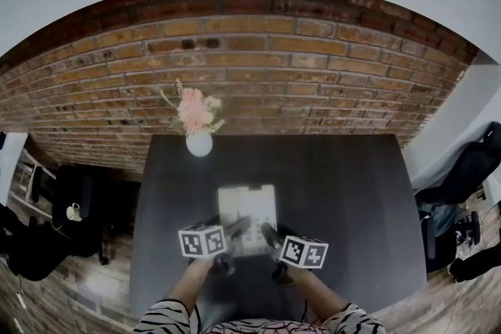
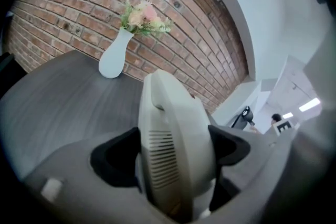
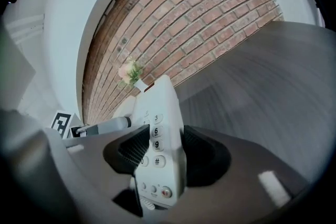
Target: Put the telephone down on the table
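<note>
— Two grippers on it?
— Yes. The left gripper (image 1: 233, 231) clamps one side of the telephone (image 1: 249, 215), and the right gripper (image 1: 271, 234) pinches the other.
— Where is it?
— Lower middle of the head view, over the dark table (image 1: 352, 192), below the white vase (image 1: 199, 143). Contact with the tabletop is unclear.

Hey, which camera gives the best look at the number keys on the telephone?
The right gripper view: the telephone's number keys face it, with 3, 6, 9 and # readable. The head view shows the telephone from above, keys too small to read. The left gripper view shows only a slotted side, no keys.
</note>
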Tool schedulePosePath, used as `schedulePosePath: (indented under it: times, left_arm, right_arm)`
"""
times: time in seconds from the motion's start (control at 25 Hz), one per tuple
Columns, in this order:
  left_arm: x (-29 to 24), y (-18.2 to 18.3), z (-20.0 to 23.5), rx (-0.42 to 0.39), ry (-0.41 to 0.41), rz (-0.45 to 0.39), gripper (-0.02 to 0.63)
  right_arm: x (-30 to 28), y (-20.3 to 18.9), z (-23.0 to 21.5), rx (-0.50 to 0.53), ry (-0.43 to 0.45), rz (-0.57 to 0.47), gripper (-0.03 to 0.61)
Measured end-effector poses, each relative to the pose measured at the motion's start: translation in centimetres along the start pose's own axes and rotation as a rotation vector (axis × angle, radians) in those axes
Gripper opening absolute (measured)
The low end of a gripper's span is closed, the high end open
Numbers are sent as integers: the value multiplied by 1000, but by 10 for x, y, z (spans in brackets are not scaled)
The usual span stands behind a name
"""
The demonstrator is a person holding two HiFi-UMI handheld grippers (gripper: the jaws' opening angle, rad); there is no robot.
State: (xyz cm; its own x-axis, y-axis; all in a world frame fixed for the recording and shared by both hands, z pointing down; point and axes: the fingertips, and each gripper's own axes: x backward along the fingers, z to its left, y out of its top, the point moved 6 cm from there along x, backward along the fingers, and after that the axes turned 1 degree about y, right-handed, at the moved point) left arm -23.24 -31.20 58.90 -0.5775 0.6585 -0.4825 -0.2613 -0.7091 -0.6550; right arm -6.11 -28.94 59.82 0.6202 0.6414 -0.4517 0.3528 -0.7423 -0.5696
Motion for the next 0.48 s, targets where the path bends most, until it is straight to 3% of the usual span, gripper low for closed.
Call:
schedulePosePath:
  times: [0.48]
  left_arm:
    - [-89, 56, 53, -7, 10, 18, 414]
  right_arm:
    - [-92, 55, -46, -18, -4, 3, 196]
